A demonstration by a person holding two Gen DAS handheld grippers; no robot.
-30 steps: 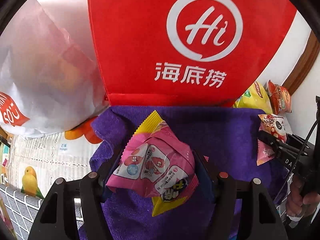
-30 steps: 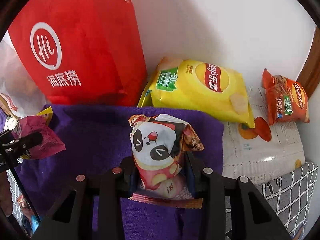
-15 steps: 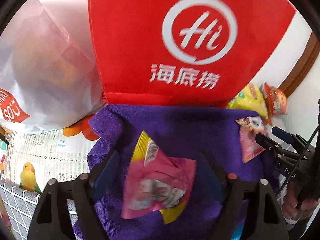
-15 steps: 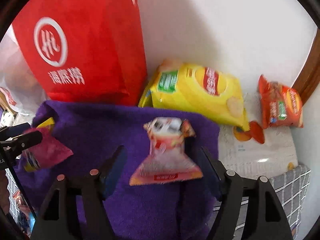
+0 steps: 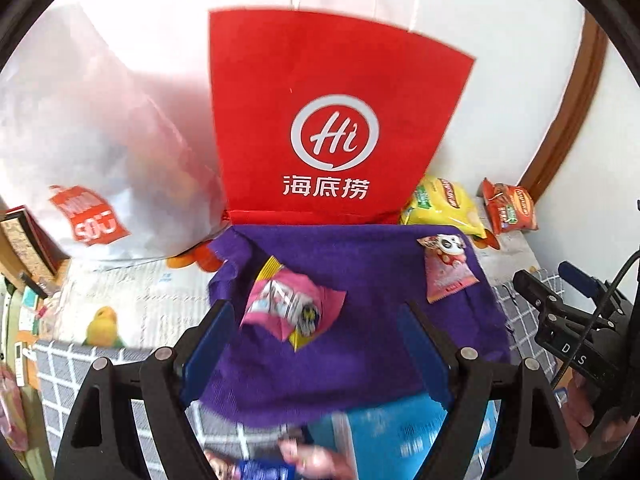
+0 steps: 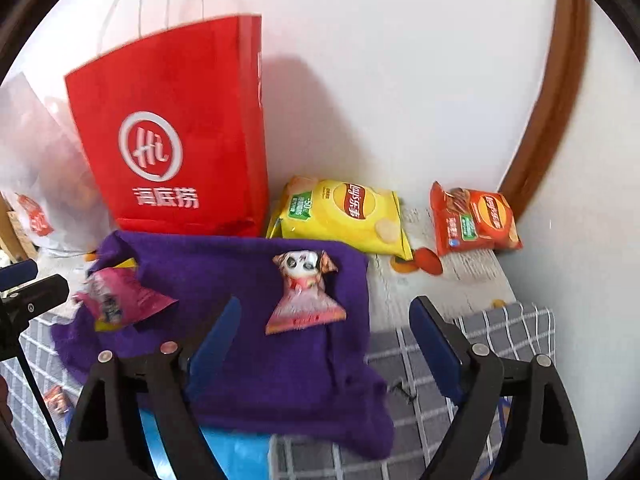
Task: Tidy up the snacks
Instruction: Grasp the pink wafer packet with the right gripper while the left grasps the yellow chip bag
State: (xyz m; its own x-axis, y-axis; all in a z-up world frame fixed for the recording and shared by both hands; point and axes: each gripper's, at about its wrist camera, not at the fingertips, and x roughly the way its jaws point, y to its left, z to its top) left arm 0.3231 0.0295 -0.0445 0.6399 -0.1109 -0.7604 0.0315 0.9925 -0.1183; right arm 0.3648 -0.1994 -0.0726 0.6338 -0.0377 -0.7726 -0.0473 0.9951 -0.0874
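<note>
Both packets lie released on the purple towel (image 6: 256, 360): pink packet (image 5: 290, 308) at 9 o'clock, panda packet (image 6: 306, 294) center. Left gripper (image 5: 316, 344) jaws wide, empty; right gripper (image 6: 324, 340) jaws just opened, empty. Risk: rumpled towel could tip the light packets.

Right gripper (image 6: 320, 340): jaws just opened wide; nothing is held between the blue pads (image 6: 218, 330); the purple towel (image 6: 248, 360) is seen below
Panda snack packet (image 6: 306, 292): laid on the towel, beyond the fingertips, untouched
Pink snack packet (image 6: 120, 300): laid on the towel's left part; blurred
Left gripper (image 6: 28, 284): partly seen at the left edge
Red paper bag (image 6: 172, 128): stood upright behind the towel, against the wall
Yellow chip bag (image 6: 340, 212): laid beside the red bag; orange chip bag (image 6: 476, 220) further right, apart
</note>
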